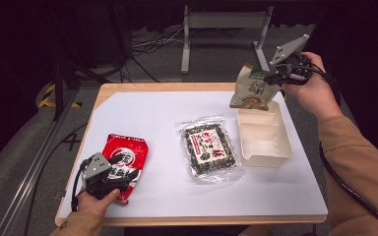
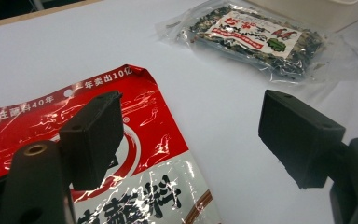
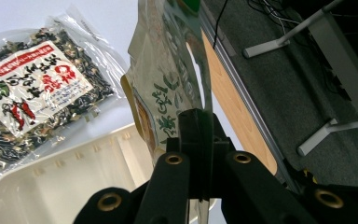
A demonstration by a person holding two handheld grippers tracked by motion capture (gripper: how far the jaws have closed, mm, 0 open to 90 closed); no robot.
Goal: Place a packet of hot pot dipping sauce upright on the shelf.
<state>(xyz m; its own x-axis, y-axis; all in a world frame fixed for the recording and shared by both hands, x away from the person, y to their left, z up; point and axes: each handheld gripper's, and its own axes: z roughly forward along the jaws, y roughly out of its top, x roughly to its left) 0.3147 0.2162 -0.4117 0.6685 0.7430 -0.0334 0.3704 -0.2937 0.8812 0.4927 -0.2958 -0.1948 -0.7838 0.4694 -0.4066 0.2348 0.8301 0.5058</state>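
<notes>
My right gripper is shut on the edge of a beige-green snack pouch, which hangs in the air over the far end of the cream plastic box. In the right gripper view the pouch is pinched between the closed jaws of that gripper, above the box. My left gripper rests low at the table's near left, open over a red-and-white sauce packet. Seen from the left gripper view, the left gripper has one jaw above the red packet and the other over bare table.
A clear bag of dark dried seaweed with a red-and-white label lies mid-table between the red packet and the box. The white mat covers a wooden table. Cables and a metal stand are on the floor beyond.
</notes>
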